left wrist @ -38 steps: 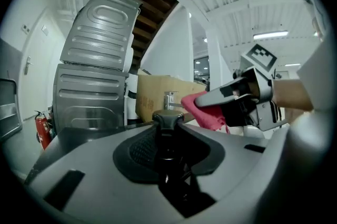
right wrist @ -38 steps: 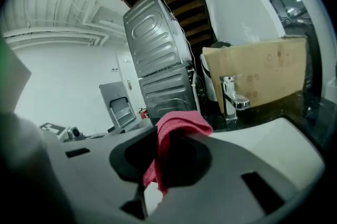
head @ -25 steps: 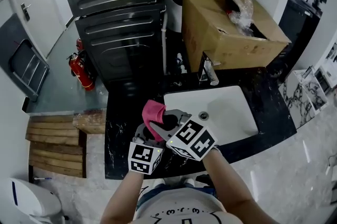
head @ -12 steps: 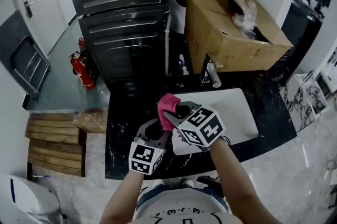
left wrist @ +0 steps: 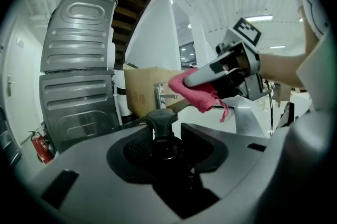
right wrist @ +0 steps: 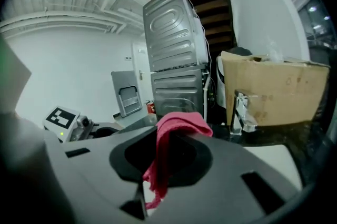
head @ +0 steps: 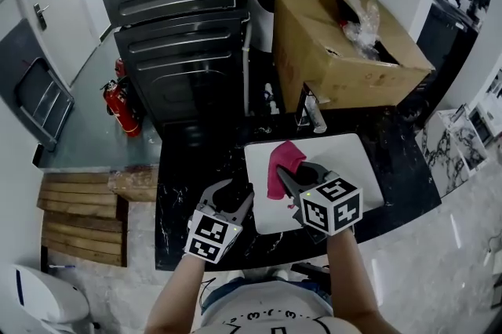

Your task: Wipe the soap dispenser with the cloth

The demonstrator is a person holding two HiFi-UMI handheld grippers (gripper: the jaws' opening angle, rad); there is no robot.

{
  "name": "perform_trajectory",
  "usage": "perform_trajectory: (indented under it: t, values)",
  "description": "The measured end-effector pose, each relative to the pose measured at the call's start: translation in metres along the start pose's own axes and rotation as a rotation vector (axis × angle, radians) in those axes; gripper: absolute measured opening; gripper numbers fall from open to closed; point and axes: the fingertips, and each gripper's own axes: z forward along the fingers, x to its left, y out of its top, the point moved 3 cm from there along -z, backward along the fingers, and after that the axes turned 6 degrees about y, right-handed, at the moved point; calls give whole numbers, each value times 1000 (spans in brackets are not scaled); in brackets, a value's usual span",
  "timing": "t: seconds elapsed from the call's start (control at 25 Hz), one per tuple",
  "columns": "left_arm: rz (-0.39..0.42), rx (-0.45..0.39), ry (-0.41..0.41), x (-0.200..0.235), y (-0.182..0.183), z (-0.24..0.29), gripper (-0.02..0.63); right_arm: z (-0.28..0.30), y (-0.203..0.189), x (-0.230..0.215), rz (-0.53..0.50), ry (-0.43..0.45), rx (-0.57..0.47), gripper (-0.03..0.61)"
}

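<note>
The black dispenser is standing upright between the jaws of the left claw, its pump head rising above them; these jaws are opening, and the pads are drawing off its sides, so the claw is releasing it. Seen from the head view, the dispenser is sitting over the dark worktop, just beside the left edge of the white sink; whether its base is resting on the worktop cannot be told. The pink cloth is hanging apart from the dispenser, to its right and above the sink, with one end drooping below the jaws. The right claw is clenching on the cloth, a fold bulging over the jaw tips in the right gripper view. Each claw is carrying its marker cube nearest the person. Behind the sink a faucet is standing, and behind that an open cardboard box is lying. To the left two grey ribbed machines are standing stacked, with a red extinguisher beside them on the floor.
</note>
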Motion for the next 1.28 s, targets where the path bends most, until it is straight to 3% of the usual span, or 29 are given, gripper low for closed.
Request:
perform_trajectory:
  t: [0.12, 0.16, 0.28, 0.44, 0.68, 0.8, 0.92, 1.08, 1.28]
  values:
    - [-81, -11, 15, 3, -1, 1, 152, -8, -10, -7, 36, -26, 5, 49]
    - [-118, -17, 23, 6, -1, 1, 118, -10, -13, -8, 44, -28, 5, 49]
    - [-263, -48, 40, 17, -2, -2, 112, -12, -20, -7, 50, -27, 15, 49]
    - [-657, -173, 15, 47, 2, -17, 112, -14, -22, -6, 62, -22, 7, 49]
    - [-1195, -400, -90, 84, 16, -36, 112, -12, -15, -1, 68, 6, -21, 49]
    - [-1408, -521, -160, 95, 22, -42, 112, -8, -10, 8, 73, 41, -47, 49]
    - [-1508, -568, -182, 99, 21, -43, 112, -6, -1, 24, 64, 108, -95, 49]
    - [-1583, -600, -193, 98, 18, -41, 112, -6, 15, 45, 45, 203, -165, 49]
    - [-1669, -636, -220, 98, 16, -40, 112, -2, 20, 57, 44, 196, -186, 49]
